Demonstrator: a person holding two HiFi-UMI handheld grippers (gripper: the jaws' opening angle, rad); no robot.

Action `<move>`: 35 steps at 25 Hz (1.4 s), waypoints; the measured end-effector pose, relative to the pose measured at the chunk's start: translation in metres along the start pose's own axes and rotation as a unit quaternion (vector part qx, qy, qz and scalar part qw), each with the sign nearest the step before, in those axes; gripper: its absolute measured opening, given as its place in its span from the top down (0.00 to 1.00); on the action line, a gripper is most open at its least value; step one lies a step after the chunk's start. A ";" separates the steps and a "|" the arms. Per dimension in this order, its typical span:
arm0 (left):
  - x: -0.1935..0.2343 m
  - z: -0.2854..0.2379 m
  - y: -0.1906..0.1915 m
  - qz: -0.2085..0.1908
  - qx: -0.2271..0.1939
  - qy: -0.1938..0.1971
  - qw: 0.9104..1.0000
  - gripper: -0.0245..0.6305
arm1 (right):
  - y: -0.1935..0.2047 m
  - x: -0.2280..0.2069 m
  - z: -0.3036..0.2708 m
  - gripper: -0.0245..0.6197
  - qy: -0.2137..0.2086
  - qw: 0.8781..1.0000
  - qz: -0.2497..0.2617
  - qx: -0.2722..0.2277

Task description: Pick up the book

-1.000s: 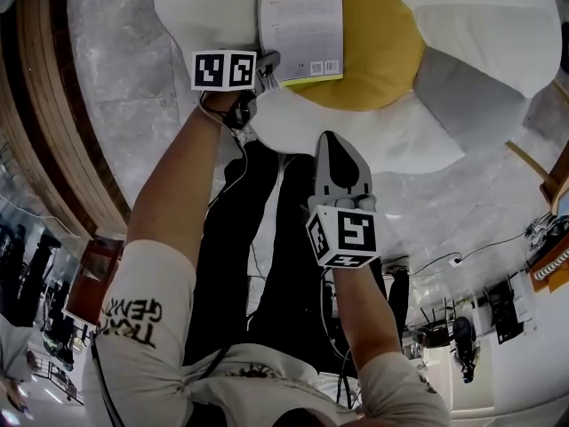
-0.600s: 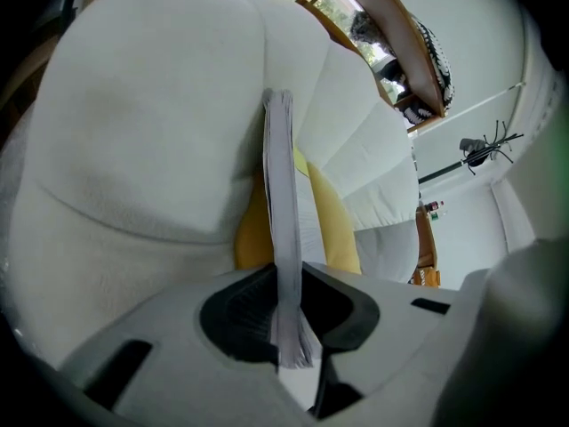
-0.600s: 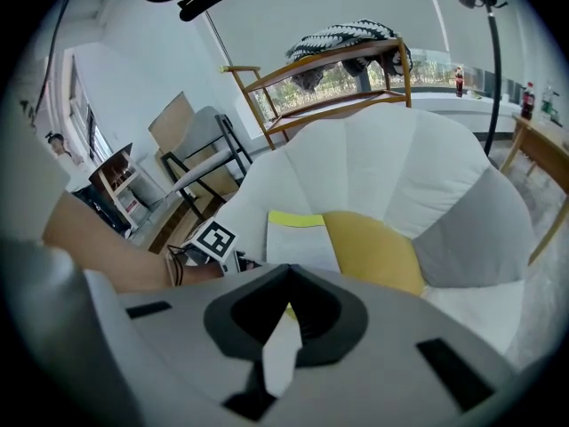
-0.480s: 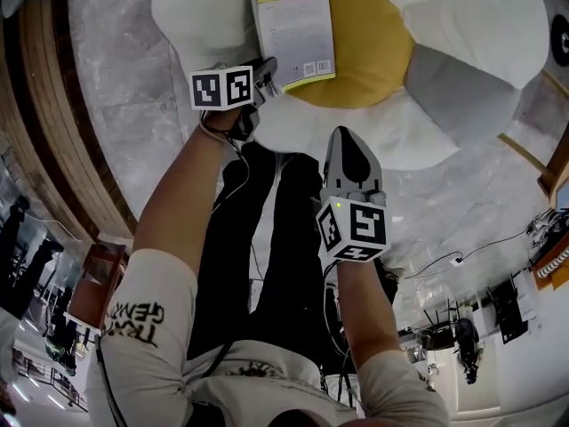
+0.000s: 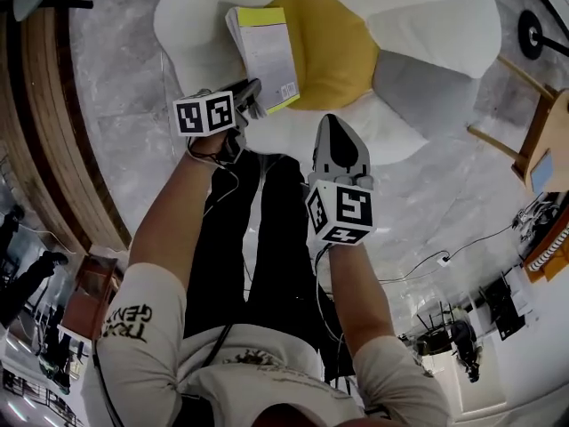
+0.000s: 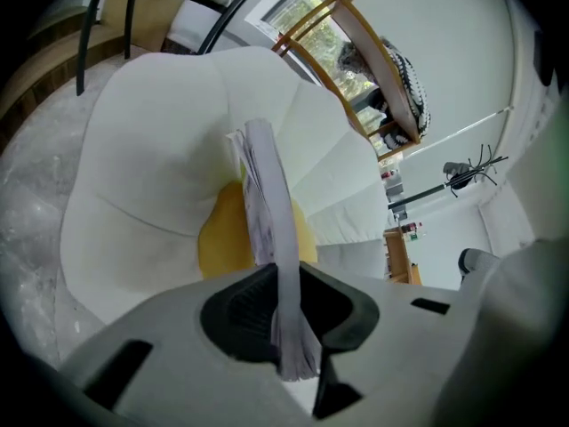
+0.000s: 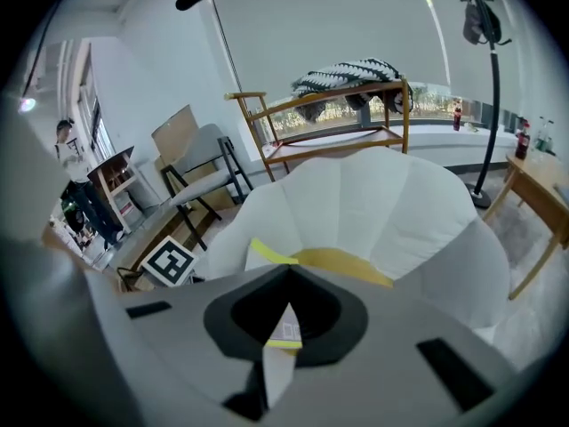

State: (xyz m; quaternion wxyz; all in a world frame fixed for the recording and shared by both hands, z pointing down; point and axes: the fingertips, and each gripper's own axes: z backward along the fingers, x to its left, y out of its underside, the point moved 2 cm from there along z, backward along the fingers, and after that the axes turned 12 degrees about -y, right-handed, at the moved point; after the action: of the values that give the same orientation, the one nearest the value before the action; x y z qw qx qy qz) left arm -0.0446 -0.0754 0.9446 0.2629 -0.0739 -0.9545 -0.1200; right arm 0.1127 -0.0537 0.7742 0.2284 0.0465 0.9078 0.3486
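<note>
The left gripper [image 5: 252,98], whose jaws have just been closing, pinches the near corner of the book [image 5: 265,53]. The book tilts over the left of the white seat [image 5: 427,25], beside its yellow middle. To the right and nearer, the right gripper [image 5: 335,130] is pressed together, empty.

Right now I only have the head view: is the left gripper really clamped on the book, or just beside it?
Observer: Clamped. The left gripper has just been closing its jaws, and its own view shows them pressing both faces of the book, seen edge-on.
Reviewer: And the other one?
Observer: The right gripper is empty. Its view shows the jaws meeting at the tips, with the book only beyond them.
</note>
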 end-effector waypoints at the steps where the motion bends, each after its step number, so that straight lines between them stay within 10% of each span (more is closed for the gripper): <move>1: -0.003 0.009 0.001 0.005 -0.004 0.004 1.000 0.84 | -0.004 0.003 0.002 0.92 -0.002 1.000 0.002 -0.002; 11: -0.044 0.115 -0.006 0.074 -0.080 0.021 0.994 0.84 | -0.047 0.039 0.039 0.92 -0.017 1.000 0.024 -0.008; 22: -0.162 0.258 -0.072 0.051 -0.189 0.077 0.978 0.84 | -0.145 0.072 0.111 0.92 -0.009 0.997 0.029 -0.069; 35: -0.289 0.427 -0.145 0.033 -0.288 0.183 0.939 0.84 | -0.266 0.108 0.234 0.92 0.018 0.980 0.041 -0.196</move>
State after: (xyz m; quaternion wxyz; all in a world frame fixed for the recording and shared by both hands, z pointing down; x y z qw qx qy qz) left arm -0.0345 -0.1225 0.4112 0.4044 -0.1548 -0.8114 -0.3926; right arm 0.1409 -0.0847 0.4065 0.2020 0.0314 0.8231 0.5298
